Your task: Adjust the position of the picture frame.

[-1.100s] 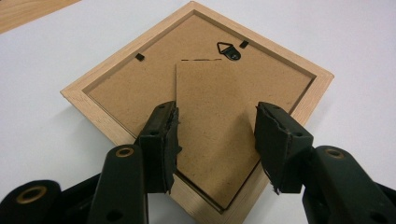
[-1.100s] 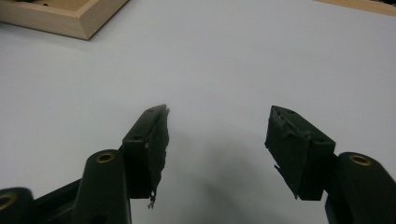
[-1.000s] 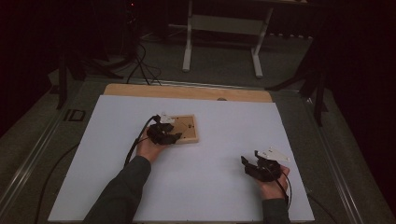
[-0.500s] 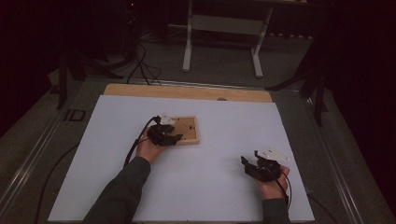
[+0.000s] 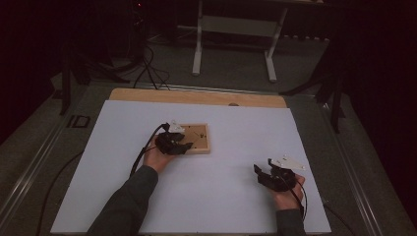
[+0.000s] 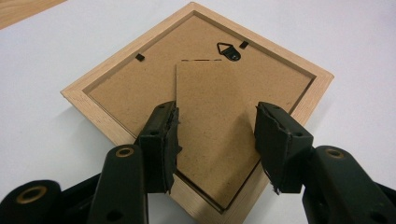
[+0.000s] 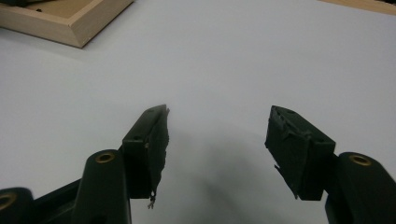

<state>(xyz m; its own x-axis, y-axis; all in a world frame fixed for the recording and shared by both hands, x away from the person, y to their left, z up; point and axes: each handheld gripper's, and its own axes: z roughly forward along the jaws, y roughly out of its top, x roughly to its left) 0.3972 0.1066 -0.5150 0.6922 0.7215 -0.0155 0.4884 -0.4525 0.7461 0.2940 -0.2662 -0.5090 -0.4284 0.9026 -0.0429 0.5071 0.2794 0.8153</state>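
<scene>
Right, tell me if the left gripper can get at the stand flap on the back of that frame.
Probably yes. The left gripper is open, its fingers either side of the stand flap on the picture frame, which lies face down. Nothing blocks it.

frame (image 5: pixel 197 138) face-down on table (image 5: pixel 231 206), left of centre; stand (image 5: pixel 235 27) behind.
</scene>
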